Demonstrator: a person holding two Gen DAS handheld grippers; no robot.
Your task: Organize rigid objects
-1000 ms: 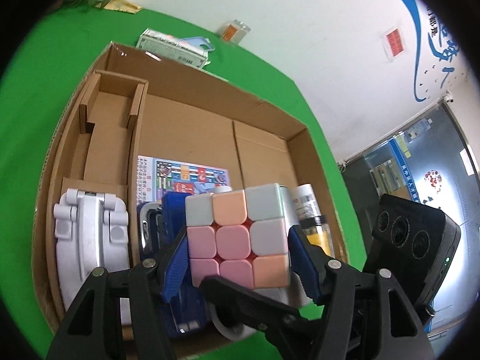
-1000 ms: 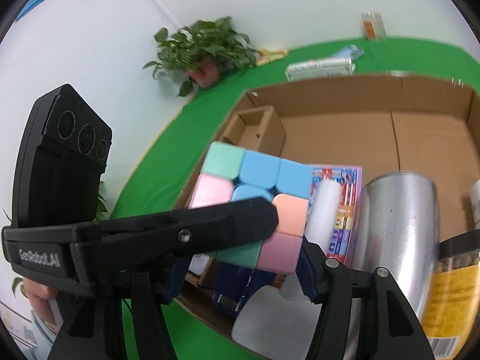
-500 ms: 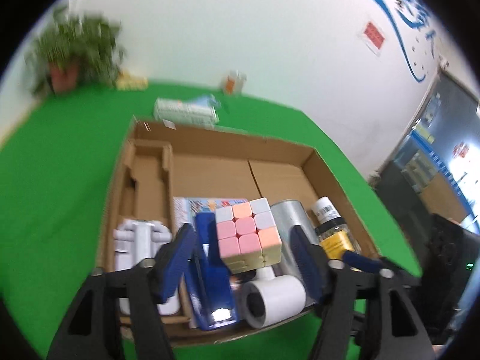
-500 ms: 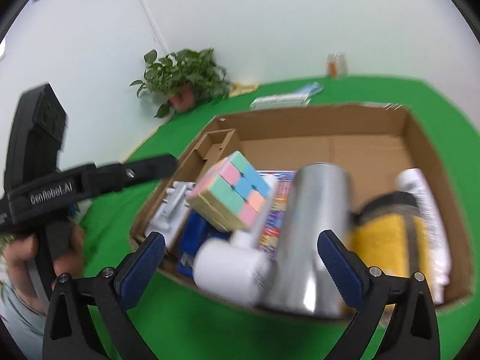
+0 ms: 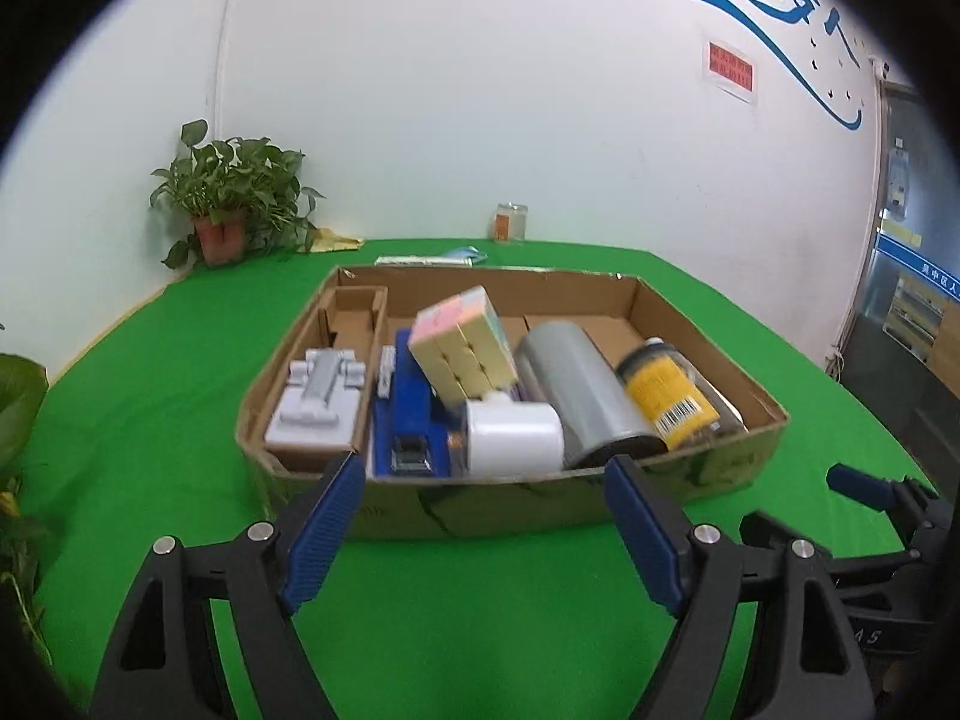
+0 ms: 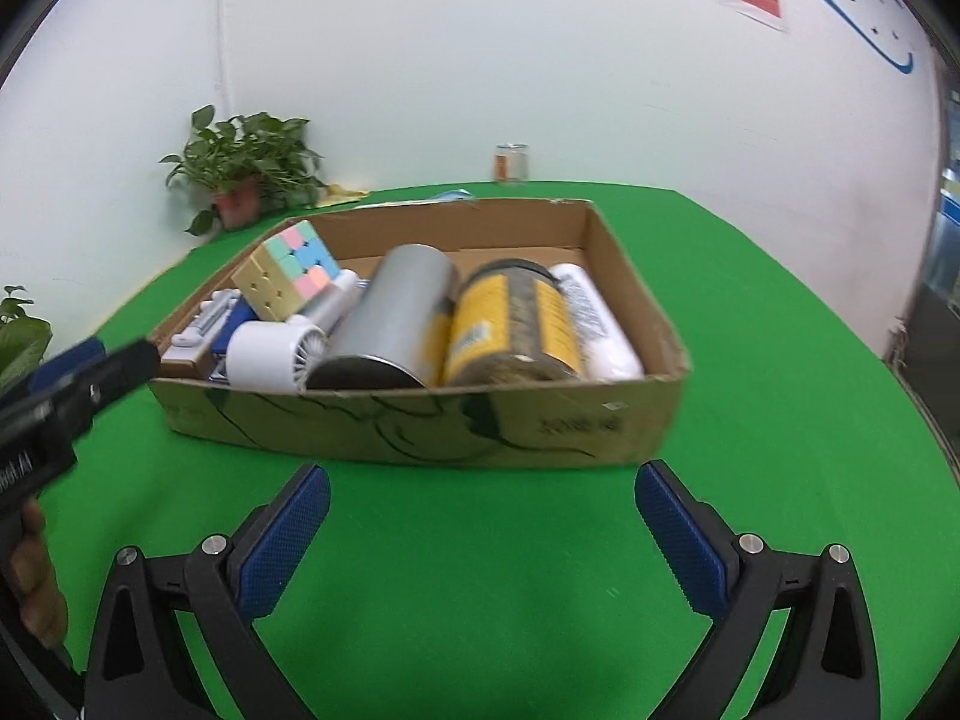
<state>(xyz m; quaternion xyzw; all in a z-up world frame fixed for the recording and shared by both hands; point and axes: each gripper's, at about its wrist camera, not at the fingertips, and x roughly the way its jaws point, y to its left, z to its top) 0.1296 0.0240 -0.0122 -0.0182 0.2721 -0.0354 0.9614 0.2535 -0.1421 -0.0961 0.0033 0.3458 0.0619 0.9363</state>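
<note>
Cube (image 5: 462, 345) is out of both grippers now & sits tilted on top of the pile in the box (image 5: 708, 468), toward its left-centre, propped on the blue stapler (image 5: 408, 414) and white fan (image 5: 513, 435). A sec ago both grippers had it pinched over the box; since then both backed off to the near side of the green table (image 6: 480, 570). Left gripper (image 5: 480, 525): jaws wide & opening further, nothing between. Right gripper (image 6: 480, 531): jaws at full spread, empty. Silver can (image 6: 396, 318), yellow-label jar (image 6: 510, 324), white bottle (image 6: 594, 324) lie side by side toward the right wall. Looks like everything's boxed, so prob. done, though the cube's perch seems shaky.
</note>
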